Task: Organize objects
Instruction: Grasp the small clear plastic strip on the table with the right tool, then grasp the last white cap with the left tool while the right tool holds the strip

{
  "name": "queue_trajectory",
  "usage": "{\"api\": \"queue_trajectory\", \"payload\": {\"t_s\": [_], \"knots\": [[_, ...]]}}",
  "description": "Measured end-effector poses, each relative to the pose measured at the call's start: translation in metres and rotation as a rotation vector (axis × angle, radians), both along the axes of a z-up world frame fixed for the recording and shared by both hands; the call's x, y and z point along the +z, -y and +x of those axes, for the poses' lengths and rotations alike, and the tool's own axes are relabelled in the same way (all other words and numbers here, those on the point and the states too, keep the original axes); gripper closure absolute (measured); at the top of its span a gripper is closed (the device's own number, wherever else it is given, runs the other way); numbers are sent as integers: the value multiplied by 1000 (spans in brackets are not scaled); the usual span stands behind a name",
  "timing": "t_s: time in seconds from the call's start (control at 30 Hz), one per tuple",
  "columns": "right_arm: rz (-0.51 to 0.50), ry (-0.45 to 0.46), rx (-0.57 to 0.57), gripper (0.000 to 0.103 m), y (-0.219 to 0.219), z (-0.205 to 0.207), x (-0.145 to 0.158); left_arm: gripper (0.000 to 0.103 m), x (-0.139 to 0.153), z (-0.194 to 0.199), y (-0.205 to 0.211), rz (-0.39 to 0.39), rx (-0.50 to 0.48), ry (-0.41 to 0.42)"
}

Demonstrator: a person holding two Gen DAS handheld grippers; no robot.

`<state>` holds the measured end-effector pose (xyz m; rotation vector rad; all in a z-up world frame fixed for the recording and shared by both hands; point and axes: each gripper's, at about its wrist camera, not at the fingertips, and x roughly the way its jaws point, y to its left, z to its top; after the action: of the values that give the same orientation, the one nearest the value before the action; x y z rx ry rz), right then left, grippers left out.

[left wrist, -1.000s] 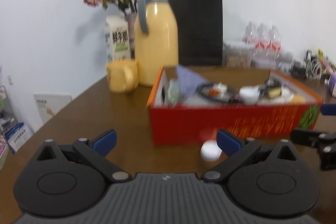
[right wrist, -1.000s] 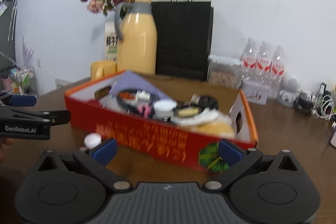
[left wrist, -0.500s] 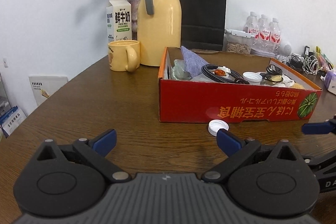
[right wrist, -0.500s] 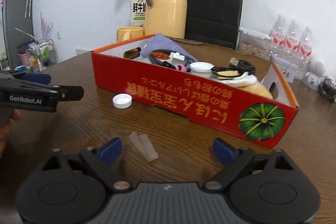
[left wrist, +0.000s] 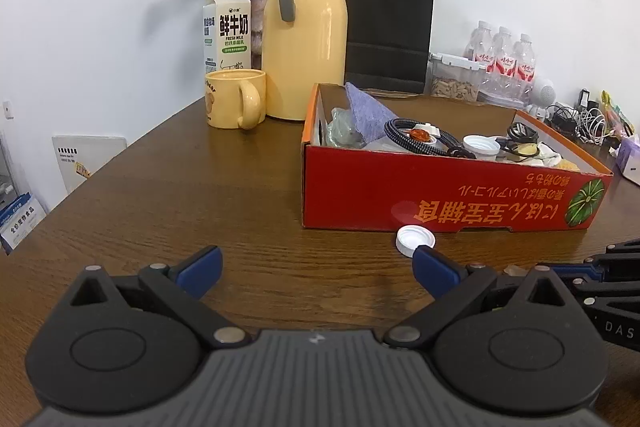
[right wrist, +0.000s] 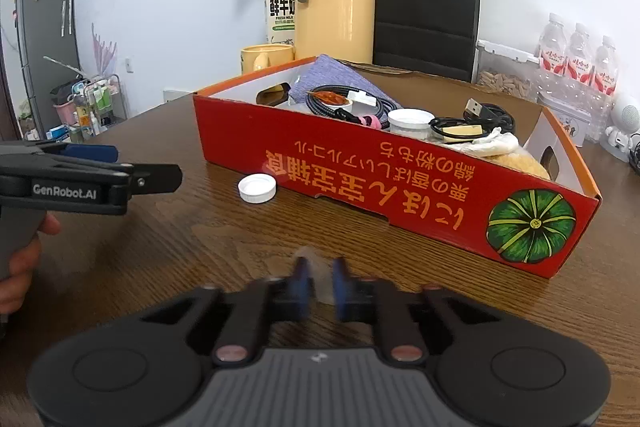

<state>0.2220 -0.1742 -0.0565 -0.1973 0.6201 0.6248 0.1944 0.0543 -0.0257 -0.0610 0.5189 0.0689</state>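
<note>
You've got two grippers in play: the left gripper [left wrist: 316, 267] and the right gripper [right wrist: 320, 281]. One red cardboard box [left wrist: 440, 199] sits on the one wooden table [left wrist: 200, 187]. One loose white cap [left wrist: 415, 239] lies outside the box, and you can count one more white lid [left wrist: 481, 145] inside it. One purple cloth [left wrist: 366, 113] is in there too. Behind the box: one yellow thermos jug [left wrist: 306, 35], one yellow mug [left wrist: 234, 99], one milk carton [left wrist: 228, 31], one black paper bag [left wrist: 388, 23], three water bottles [left wrist: 502, 57].
</note>
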Motion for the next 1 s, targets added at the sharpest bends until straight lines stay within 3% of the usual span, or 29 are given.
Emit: {"api": "queue_trajectory", "payload": {"t_s": [0.47, 1.0], "knots": [[59, 76, -36, 97, 12, -6, 7, 0, -3, 8, -1, -4, 28, -43], [166, 138, -234, 97, 64, 10, 18, 0, -5, 49, 44, 93, -5, -118]]}}
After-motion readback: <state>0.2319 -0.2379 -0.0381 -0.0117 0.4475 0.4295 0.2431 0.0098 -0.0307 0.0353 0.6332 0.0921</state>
